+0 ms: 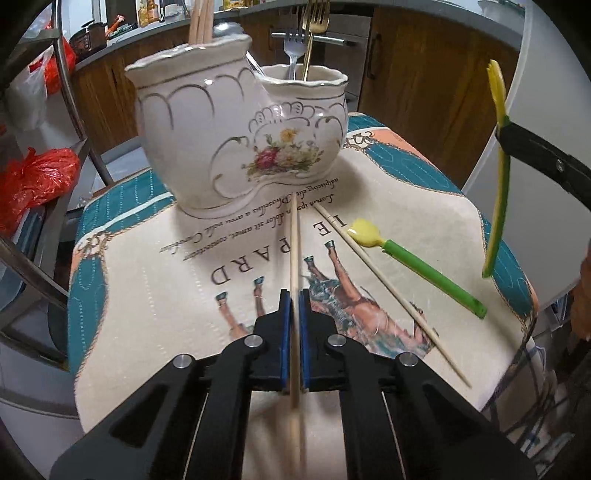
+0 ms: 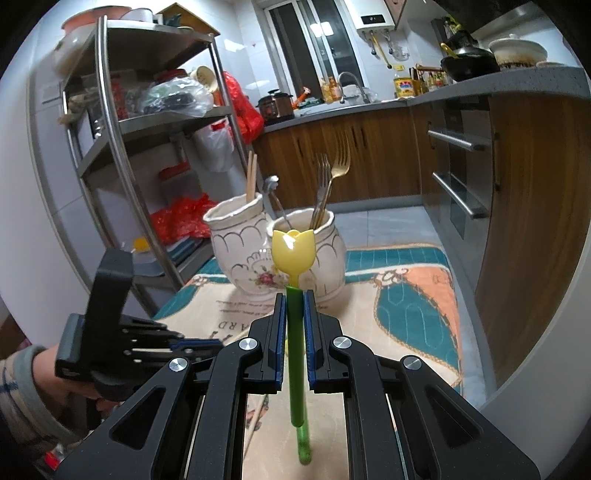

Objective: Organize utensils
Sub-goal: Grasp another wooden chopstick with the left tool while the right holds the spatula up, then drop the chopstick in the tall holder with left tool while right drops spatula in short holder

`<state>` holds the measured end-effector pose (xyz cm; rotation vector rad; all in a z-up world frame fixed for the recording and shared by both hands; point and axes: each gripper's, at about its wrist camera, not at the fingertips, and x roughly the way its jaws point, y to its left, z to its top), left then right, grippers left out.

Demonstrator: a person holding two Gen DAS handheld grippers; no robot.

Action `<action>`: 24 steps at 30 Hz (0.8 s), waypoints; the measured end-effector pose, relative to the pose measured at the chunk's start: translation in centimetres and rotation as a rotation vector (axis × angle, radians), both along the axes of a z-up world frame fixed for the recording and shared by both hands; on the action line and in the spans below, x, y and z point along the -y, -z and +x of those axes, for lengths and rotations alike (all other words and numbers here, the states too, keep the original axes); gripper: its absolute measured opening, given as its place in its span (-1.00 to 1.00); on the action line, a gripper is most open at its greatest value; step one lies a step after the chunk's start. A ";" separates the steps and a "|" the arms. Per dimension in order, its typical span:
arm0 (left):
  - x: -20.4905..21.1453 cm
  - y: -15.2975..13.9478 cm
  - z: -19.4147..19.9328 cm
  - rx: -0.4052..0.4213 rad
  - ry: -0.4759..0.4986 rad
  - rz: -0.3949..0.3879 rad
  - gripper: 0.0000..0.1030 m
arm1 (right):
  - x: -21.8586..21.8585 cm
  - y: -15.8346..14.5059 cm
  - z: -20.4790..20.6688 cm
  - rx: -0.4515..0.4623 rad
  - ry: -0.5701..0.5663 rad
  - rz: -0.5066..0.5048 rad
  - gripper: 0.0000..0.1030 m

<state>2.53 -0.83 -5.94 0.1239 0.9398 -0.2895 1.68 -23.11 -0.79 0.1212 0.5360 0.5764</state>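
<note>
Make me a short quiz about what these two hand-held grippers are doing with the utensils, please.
1. True or false: the left hand-held gripper is shut on a chopstick.
2. What does the right hand-held gripper hold?
3. How many forks stand in the ceramic holder: A one, B two, C four?

Key: 1 true. 2 A yellow-headed spoon with a green handle. 3 B, one gold fork and one silver fork.
</note>
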 end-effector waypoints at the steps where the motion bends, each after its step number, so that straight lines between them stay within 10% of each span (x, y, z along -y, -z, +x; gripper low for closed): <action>1: -0.1 -0.2 -0.2 0.007 0.005 0.000 -0.91 | -0.1 -0.1 0.0 0.002 0.000 0.000 -0.80; 24: -3.5 -6.7 -3.0 0.511 0.040 -0.128 -0.91 | -2.3 -2.0 2.8 0.046 0.021 -0.027 -0.80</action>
